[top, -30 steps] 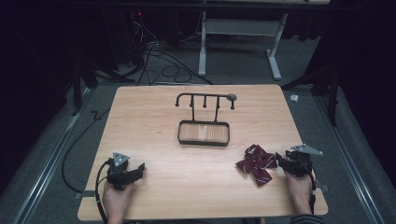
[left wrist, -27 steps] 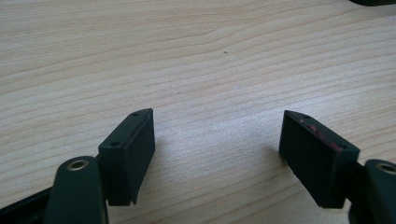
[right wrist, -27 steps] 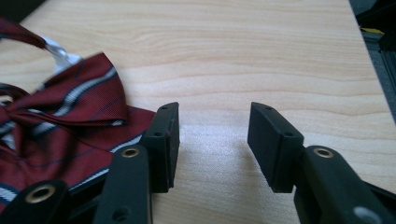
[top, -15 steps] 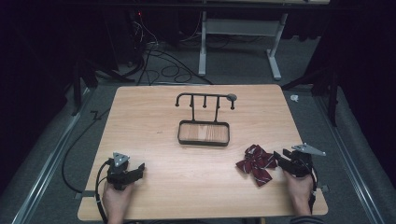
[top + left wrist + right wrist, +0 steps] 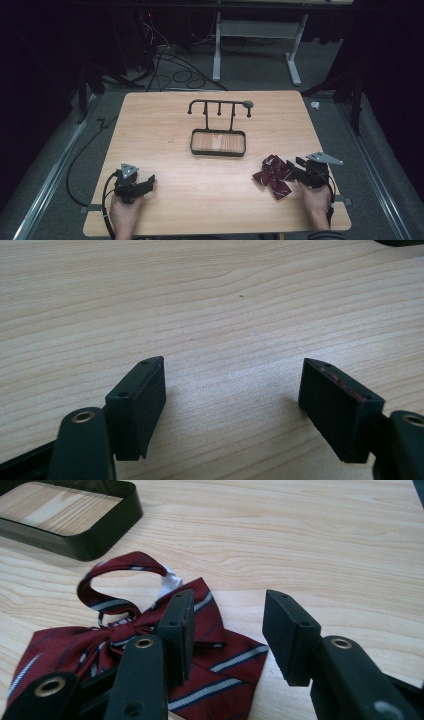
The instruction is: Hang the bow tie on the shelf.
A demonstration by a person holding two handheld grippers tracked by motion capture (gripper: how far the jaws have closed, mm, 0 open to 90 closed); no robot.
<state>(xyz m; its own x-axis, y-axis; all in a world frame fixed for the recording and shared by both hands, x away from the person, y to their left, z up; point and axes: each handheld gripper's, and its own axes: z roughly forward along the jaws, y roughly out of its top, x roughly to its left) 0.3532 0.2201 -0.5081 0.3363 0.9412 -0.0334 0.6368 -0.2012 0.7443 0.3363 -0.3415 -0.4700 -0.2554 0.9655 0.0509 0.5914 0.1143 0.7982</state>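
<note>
At the near right corner of the bench (image 5: 165, 135), the right gripper (image 5: 227, 617) hangs just over a dark red bow tie (image 5: 125, 645) with pale stripes. Its jaws have just been closing a little, but they are apart and nothing is pinched yet. One jaw sits over the cloth of the right wing, and the other jaw is past the edge of the tie, over bare wood.

The bow tie lies flat on the bench, with its neck strap curled up in a loop behind the knot. It looks soft, thin and very light, so it will flop and fold when picked up. The knot in the middle is the thickest part and looks like the best place to grab; the strap loop could work too.

Farther off stands a black rack with hooks (image 5: 218, 127) over a small tray.

On the near left side, the left gripper (image 5: 232, 390) rests low over bare wood with its jaws wide apart.
</note>
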